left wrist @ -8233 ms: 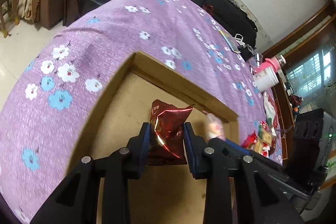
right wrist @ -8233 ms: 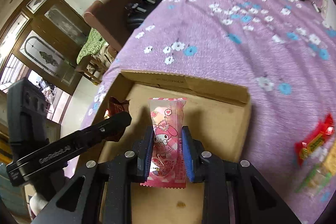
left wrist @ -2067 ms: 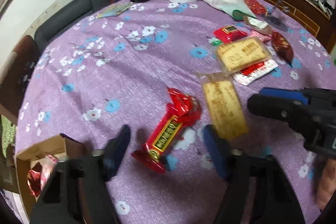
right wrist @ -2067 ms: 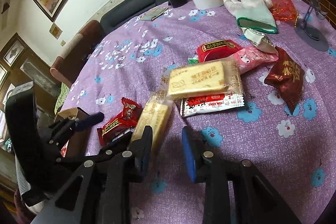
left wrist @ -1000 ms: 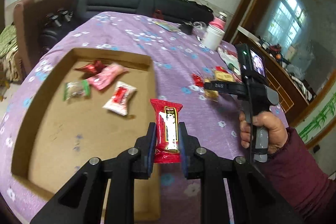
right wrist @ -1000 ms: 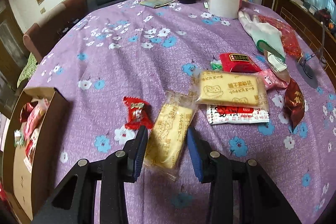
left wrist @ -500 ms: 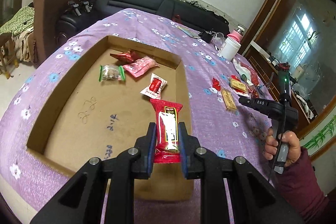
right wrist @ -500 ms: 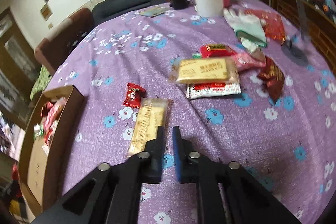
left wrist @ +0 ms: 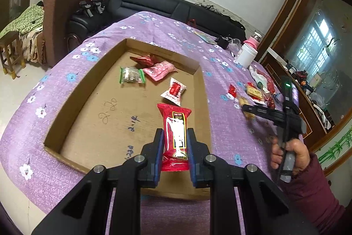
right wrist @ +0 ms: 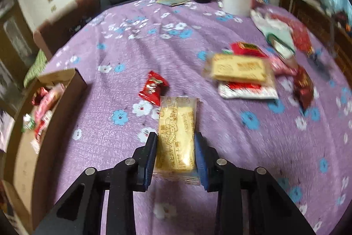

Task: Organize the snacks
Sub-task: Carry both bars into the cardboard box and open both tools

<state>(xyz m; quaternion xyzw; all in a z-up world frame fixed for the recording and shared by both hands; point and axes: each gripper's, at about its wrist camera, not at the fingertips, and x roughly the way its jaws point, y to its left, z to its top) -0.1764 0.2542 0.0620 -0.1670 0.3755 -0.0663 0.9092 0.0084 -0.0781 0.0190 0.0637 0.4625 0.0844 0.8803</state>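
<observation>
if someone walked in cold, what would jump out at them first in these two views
Probably the long red snack packet, upright and clamped in the left tool over the near end of the shallow cardboard box, where four small packets lie. Next, the yellow biscuit packet between the pads of the right tool, above the purple flowered tablecloth littered with loose snacks.
</observation>
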